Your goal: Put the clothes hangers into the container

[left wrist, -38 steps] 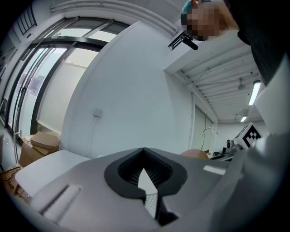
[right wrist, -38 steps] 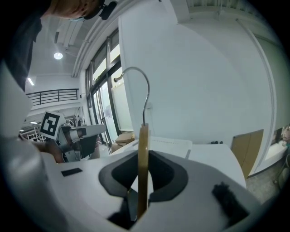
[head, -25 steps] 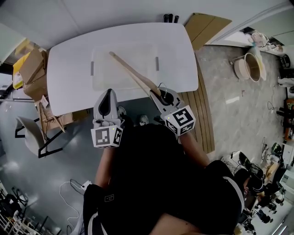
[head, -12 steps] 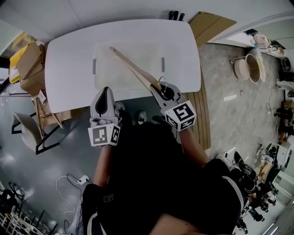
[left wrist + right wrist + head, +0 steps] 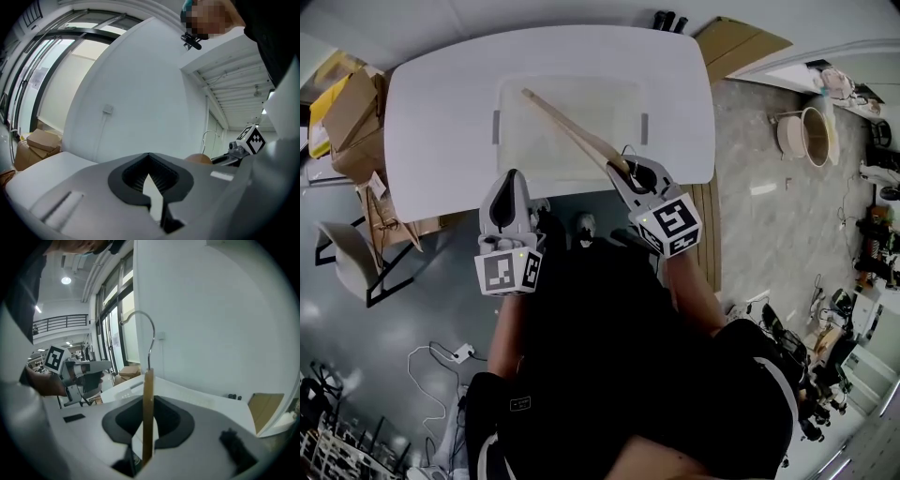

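1. The right tool [image 5: 627, 170] is clamping a wooden clothes hanger [image 5: 572, 134]; in the right gripper view its jaws are pressing on both faces of the wood, which is showing edge-on as a thin upright strip.
2. The hanger's metal hook [image 5: 151, 333] is curving up above those jaws.
3. In the head view the hanger's arm is reaching up and to the left from the right tool, over the clear container [image 5: 534, 155] that is sitting on the white table [image 5: 441, 112].
4. The left tool [image 5: 509, 176] is holding nothing; in the left gripper view its jaws are meeting at the tips with only a thin sliver of light below them.
5. The left tool is hanging at the table's near edge, beside the container and apart from the hanger.
6. The hanger's other arm is lying hidden behind the right tool.
7. Whether the hanger's far end is touching the container or hanging above it is not showing.
8. The container's walls are barely standing out against the table.
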Motion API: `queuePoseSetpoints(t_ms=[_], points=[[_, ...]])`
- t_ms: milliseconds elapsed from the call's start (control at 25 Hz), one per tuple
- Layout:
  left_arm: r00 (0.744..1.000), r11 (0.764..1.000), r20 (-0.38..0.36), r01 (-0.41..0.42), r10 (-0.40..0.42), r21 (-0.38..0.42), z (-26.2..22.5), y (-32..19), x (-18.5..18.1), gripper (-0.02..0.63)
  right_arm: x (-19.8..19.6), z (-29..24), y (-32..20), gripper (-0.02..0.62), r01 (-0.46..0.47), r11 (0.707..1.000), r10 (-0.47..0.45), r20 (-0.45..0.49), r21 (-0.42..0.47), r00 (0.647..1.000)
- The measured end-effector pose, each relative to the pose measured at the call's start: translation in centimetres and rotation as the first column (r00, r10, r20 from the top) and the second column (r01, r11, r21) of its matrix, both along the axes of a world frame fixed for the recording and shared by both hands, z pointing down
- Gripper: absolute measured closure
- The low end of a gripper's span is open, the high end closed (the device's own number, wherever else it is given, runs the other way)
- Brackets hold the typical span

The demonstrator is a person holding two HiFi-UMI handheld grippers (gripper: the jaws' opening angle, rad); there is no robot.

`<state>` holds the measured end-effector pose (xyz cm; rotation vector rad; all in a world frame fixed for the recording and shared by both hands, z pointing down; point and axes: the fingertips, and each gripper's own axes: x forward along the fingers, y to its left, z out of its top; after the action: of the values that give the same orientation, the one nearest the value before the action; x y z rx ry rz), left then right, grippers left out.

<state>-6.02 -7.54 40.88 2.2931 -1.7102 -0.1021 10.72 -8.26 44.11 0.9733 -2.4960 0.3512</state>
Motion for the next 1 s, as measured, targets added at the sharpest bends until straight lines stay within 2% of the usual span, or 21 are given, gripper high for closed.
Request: queuePoseSetpoints(t_ms=[600, 1000], points=[[0.999, 0.998, -0.028, -0.018, 0.016, -0.053, 2.8, -2.9, -1.7, 0.601, -2.9, 2.3, -3.3, 0.532, 0.047, 0.998, -0.051, -0.093, -0.043, 0.994], [0.999, 0.997, -0.035, 0.006, -0.009, -0.073, 3.6, -4.7, -3.5, 0.601, -4.4, 3.8, -5.4, 0.532, 0.065, 0.995, -0.074, -0.122, -0.078, 0.990]])
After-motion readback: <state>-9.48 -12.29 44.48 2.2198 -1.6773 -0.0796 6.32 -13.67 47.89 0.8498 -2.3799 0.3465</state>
